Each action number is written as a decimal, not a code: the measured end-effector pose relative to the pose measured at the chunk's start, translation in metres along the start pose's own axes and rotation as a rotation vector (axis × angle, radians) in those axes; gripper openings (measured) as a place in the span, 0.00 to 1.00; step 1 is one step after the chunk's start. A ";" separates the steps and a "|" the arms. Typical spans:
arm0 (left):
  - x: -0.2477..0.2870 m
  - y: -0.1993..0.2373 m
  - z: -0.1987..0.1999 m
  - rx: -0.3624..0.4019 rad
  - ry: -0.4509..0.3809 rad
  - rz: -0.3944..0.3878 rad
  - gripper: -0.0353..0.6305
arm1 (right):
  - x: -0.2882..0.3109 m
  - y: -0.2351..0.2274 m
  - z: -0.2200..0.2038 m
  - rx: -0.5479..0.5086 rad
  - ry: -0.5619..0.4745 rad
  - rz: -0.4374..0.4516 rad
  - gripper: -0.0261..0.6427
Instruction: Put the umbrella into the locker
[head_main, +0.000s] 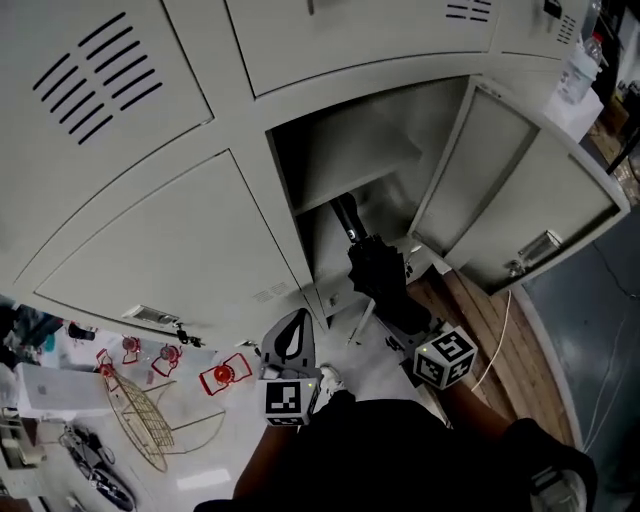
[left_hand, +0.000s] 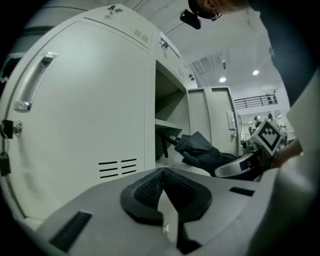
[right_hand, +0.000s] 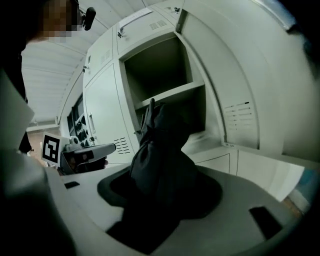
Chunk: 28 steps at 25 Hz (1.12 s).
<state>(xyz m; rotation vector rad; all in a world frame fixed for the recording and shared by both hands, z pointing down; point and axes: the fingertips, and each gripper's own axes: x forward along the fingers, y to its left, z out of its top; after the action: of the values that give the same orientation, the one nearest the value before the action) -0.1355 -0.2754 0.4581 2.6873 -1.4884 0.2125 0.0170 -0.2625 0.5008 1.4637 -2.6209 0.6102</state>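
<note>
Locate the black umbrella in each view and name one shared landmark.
Head view: centre, the umbrella reaching into the open locker.
Left gripper view: right of centre, at the locker's opening.
Right gripper view: centre, held between the jaws.
Shared landmark: the locker's shelf.

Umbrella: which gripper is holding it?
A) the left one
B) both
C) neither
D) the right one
D: the right gripper is closed on the black folded umbrella; the left gripper is shut with nothing in it.
</note>
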 end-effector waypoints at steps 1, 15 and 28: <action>0.006 0.002 0.000 -0.005 0.002 -0.015 0.05 | 0.006 -0.003 0.002 -0.004 0.003 -0.013 0.39; 0.046 0.003 -0.004 -0.036 0.023 -0.089 0.05 | 0.072 -0.034 0.041 -0.161 0.057 -0.098 0.38; 0.056 0.001 0.003 -0.073 0.019 -0.010 0.05 | 0.123 -0.056 0.047 -0.240 0.182 -0.137 0.39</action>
<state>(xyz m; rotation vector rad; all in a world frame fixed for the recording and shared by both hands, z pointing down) -0.1072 -0.3230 0.4634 2.6277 -1.4484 0.1794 0.0032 -0.4050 0.5059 1.4257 -2.3396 0.3800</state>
